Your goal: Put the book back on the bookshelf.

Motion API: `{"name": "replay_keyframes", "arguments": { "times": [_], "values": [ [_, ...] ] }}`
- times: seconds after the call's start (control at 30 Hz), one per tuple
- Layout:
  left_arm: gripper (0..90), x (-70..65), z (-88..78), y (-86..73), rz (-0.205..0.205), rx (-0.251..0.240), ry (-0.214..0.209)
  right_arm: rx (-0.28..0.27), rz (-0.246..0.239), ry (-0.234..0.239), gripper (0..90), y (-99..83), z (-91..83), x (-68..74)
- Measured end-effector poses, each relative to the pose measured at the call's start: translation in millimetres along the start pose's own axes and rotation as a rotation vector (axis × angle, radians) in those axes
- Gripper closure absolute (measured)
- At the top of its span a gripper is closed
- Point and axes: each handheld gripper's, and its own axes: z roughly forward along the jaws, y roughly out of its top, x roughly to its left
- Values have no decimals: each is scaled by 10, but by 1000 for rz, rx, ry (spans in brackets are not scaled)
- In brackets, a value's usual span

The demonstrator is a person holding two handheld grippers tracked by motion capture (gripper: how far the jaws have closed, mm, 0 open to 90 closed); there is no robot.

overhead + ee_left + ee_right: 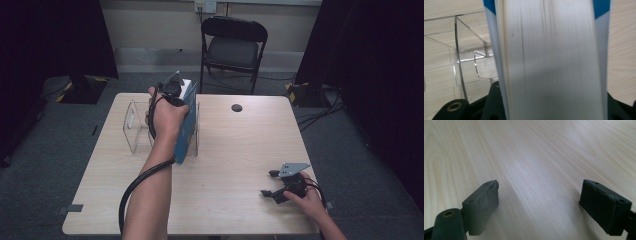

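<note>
High view shows the left hand-held gripper (176,96) clamped on a blue-covered book (186,131), held upright over the clear acrylic stand (135,125) near the bench's far left corner. Book looks stiff, fairly heavy, smooth-covered (grip near the spine). Right hand-held gripper (274,183) rests wide open, empty.

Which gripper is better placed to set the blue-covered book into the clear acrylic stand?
The left gripper: it already clamps the blue-covered book right at the clear acrylic stand. The right gripper lies open, far off on the wooden table.
</note>
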Motion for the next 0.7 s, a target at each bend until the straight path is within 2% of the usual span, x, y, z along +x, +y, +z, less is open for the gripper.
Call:
{"name": "replay_keyframes", "arguments": {
  "times": [0.1,0.23,0.47,0.53,0.7],
  "values": [
    [566,10,-15,-24,-9,-20,-8,-3,2,-2,145,1,1,1],
    [535,38,-61,-54,-1,-46,-28,-3,1,-3,145,1,1,1],
    [491,72,-123,-92,15,-61,-54,-3,0,-3,145,0,2,1],
    [486,85,-134,-108,8,-67,-65,-3,0,-3,145,0,2,1],
    [487,85,-171,-147,19,-79,-58,-3,0,-3,145,0,2,1]
  ]
}}
